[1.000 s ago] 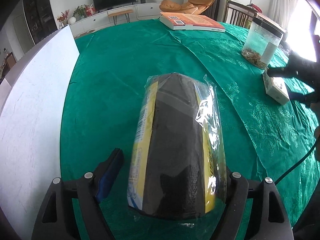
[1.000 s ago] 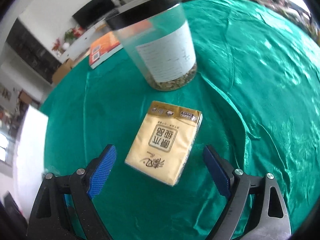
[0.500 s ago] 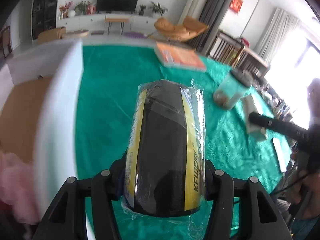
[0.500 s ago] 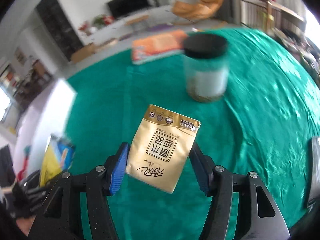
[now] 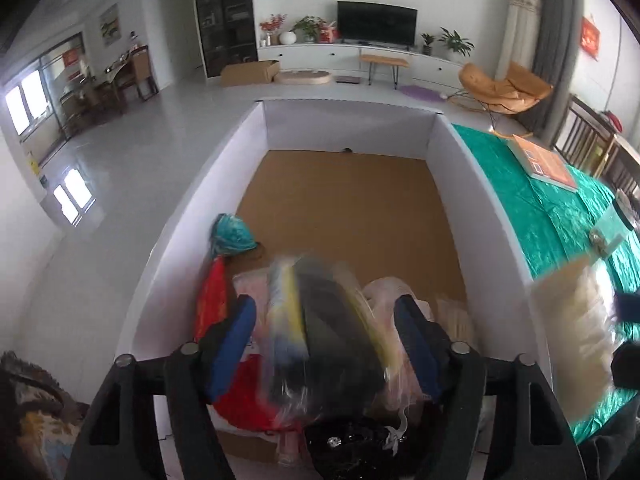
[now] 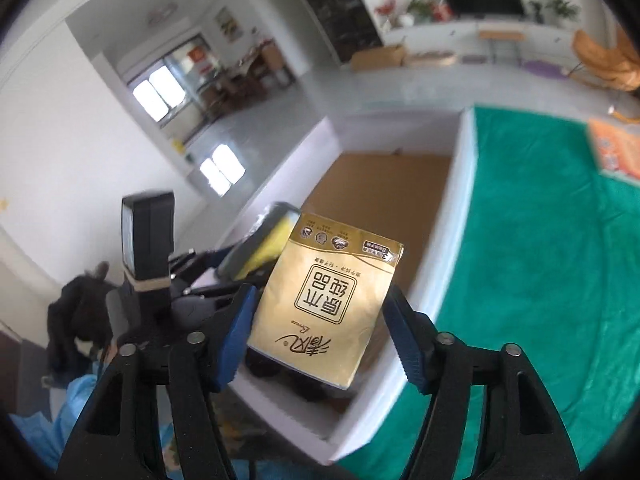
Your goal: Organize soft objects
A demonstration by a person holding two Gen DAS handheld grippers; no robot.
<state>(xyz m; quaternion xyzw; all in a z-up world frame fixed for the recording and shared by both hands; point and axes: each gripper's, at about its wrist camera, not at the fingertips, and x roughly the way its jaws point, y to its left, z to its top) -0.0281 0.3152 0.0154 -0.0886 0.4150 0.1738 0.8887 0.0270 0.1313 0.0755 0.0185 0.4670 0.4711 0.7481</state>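
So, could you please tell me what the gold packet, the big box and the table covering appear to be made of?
The gold packet looks like soft plastic film with a satin sheen and printed characters, probably holding tissues. The big box seems to be cardboard: matte white walls and a bare brown floor. The table covering looks like glossy green fabric or coated cloth; its wrinkles catch the light.

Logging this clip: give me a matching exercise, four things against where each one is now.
Things:
1. black-and-yellow pack
2. gold tissue pack
3. teal bundle
4. orange book

Places:
A. on the green tablecloth
B. on the box floor by its left wall
C. in the right gripper, beside the box
D. between the left jaws, over the box

Pairs: 1-D, 2-C, 3-B, 4-A
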